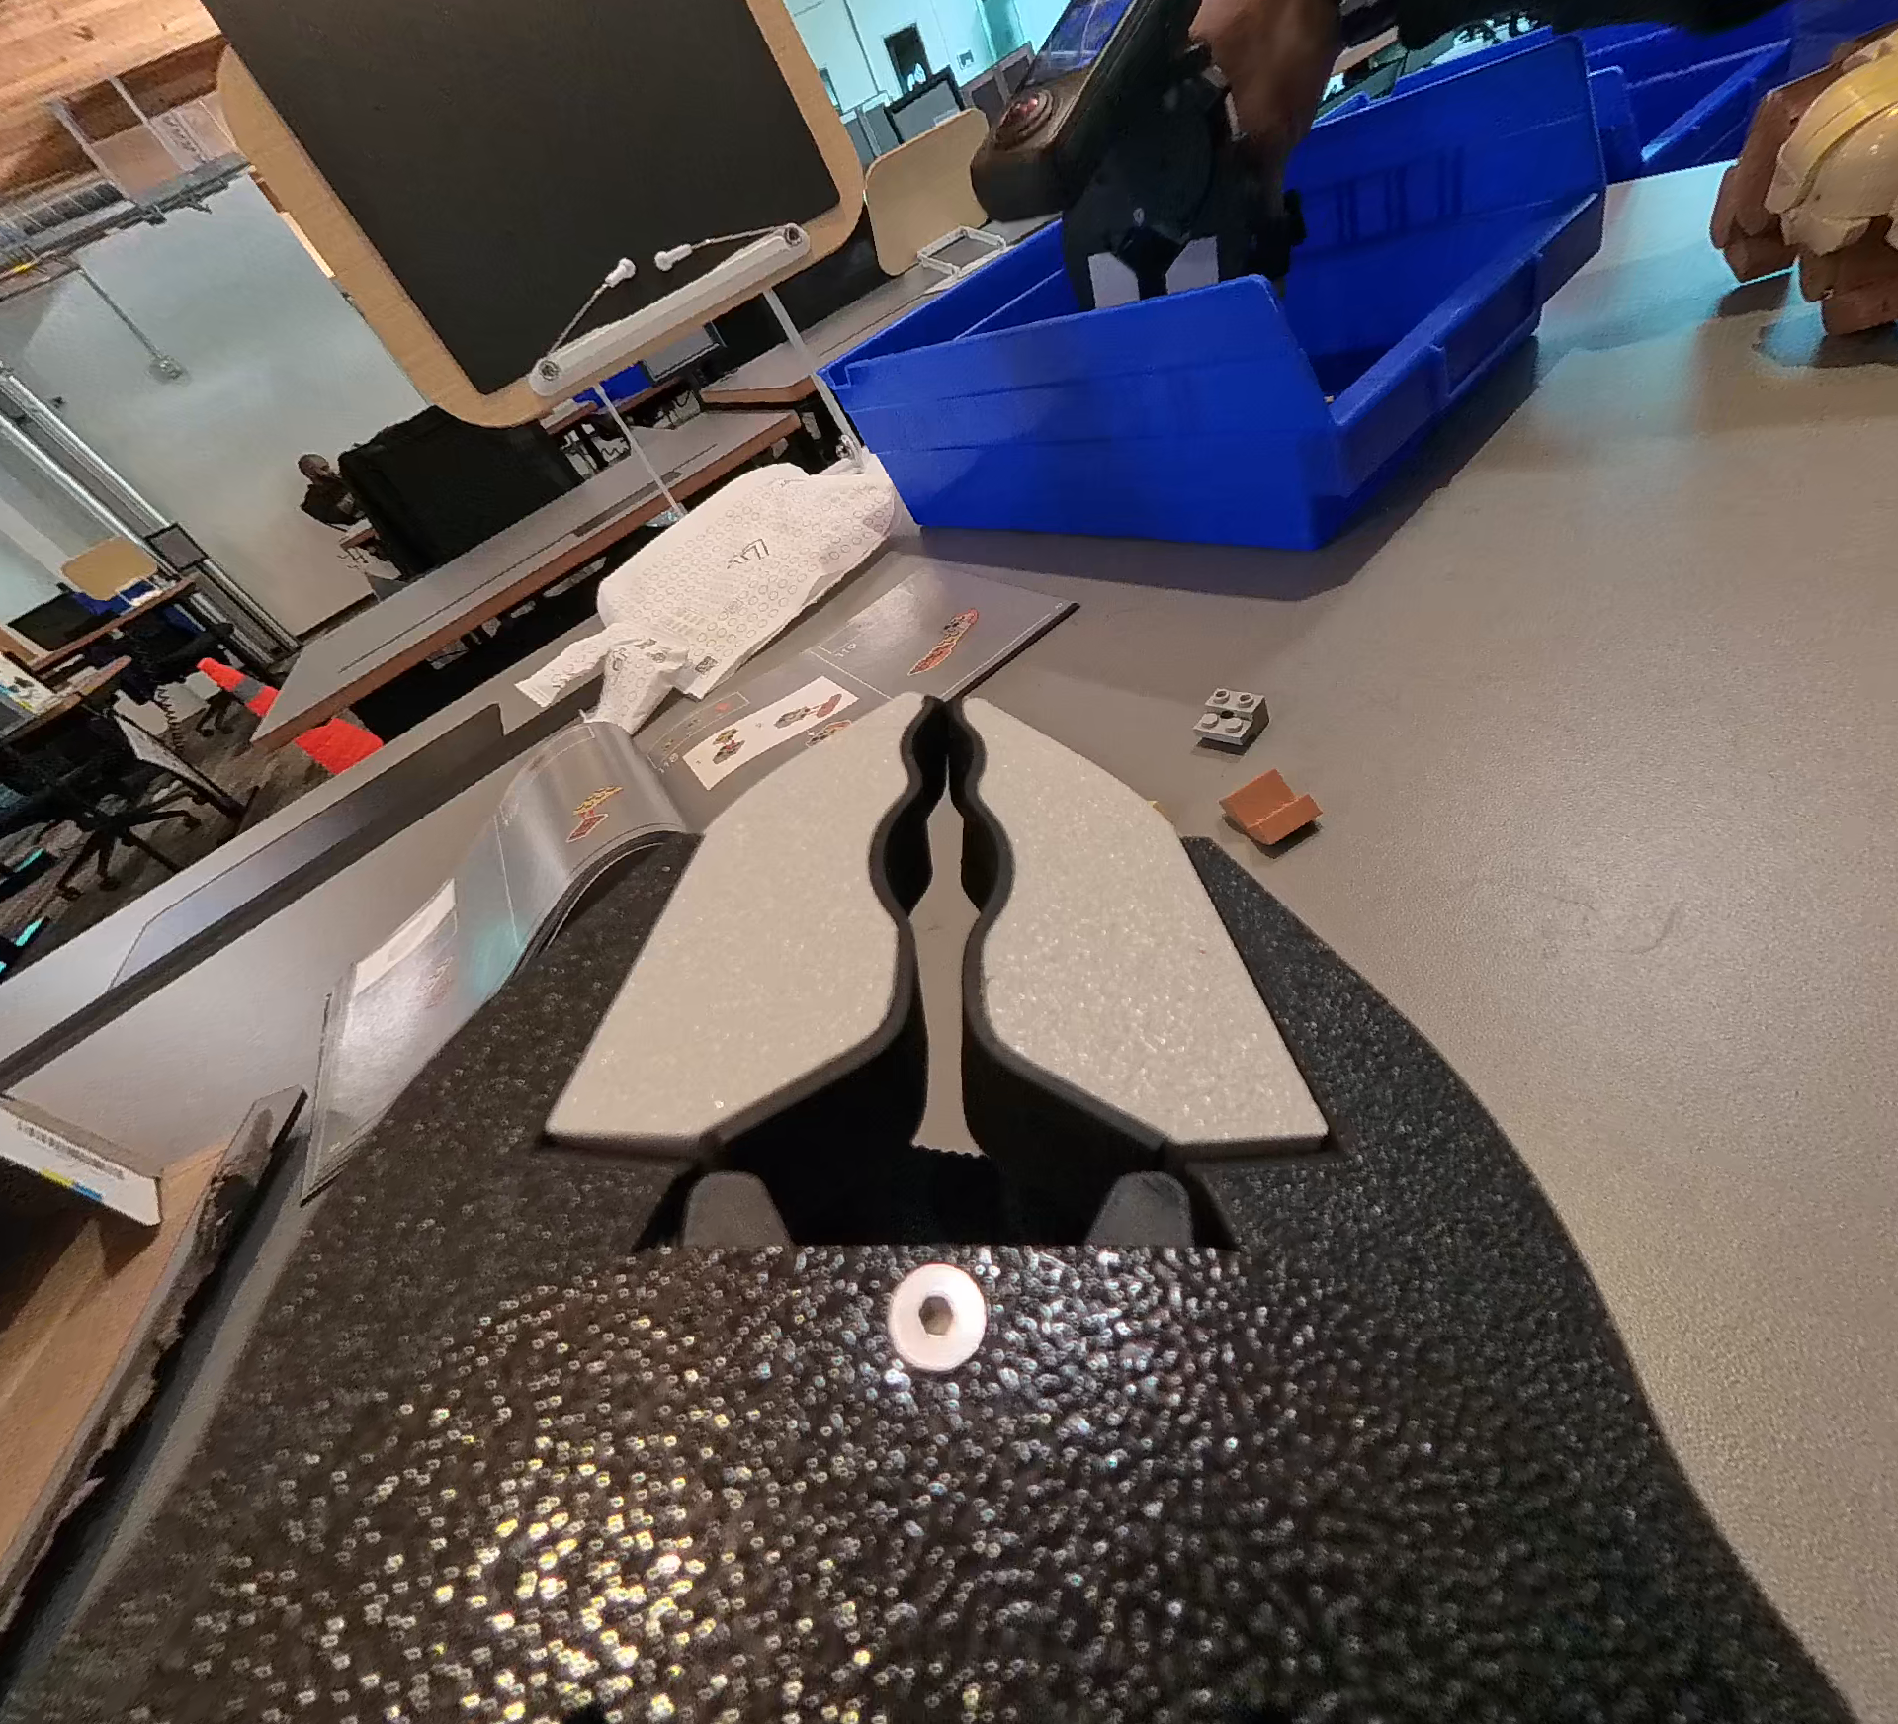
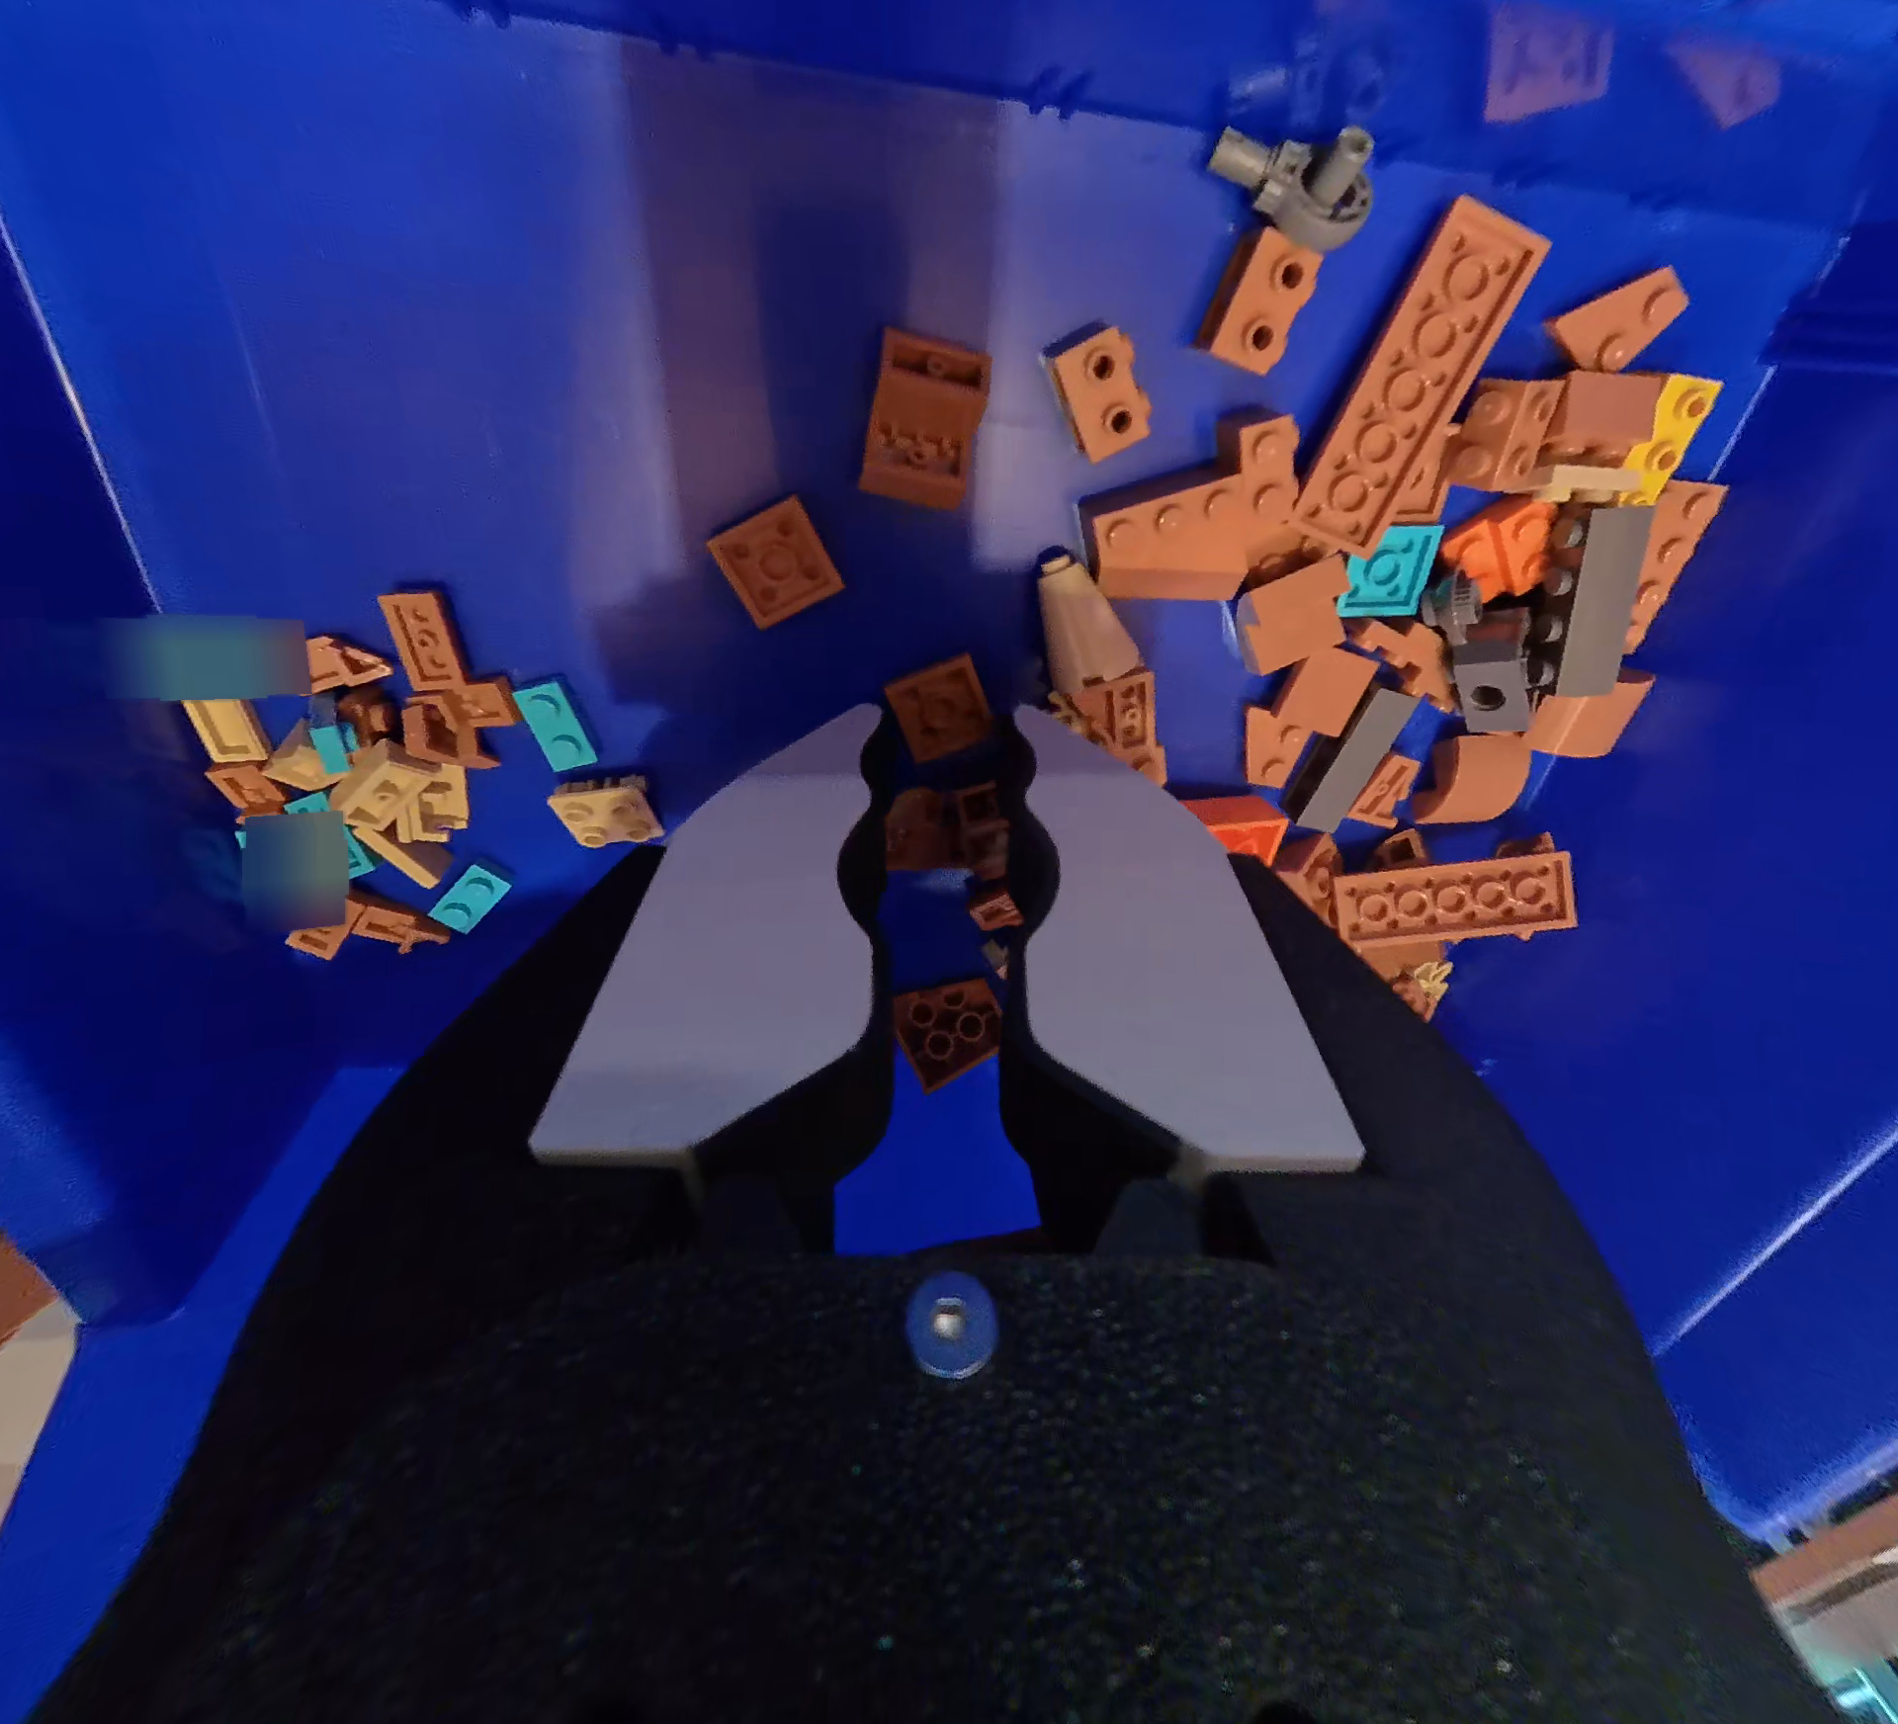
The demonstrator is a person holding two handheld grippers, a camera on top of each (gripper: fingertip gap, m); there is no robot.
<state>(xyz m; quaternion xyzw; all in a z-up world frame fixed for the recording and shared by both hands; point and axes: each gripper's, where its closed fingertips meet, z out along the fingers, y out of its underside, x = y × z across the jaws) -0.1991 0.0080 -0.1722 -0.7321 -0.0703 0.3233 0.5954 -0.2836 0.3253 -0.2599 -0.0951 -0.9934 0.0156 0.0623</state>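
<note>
Brown square plate [image 2: 940, 709] lies on the floor of the blue bin [image 2: 411, 237], right between the fingertips of the right gripper [image 2: 947, 730]. The jaws stand a little apart; I cannot tell if the pads press on it. A heap of bricks [image 2: 1438, 494] lies toward the bin's right wall. The left gripper [image 1: 947, 711], jaws closed on nothing, is over the grey table [image 1: 1541, 956], at the open booklet [image 1: 822, 709], near a grey brick [image 1: 1230, 720].

Open-plan workshop-like office: rows of desks [image 1: 493, 576], office chairs [image 1: 113, 791], parts bins [image 1: 1212, 432], exposed ceiling.
</note>
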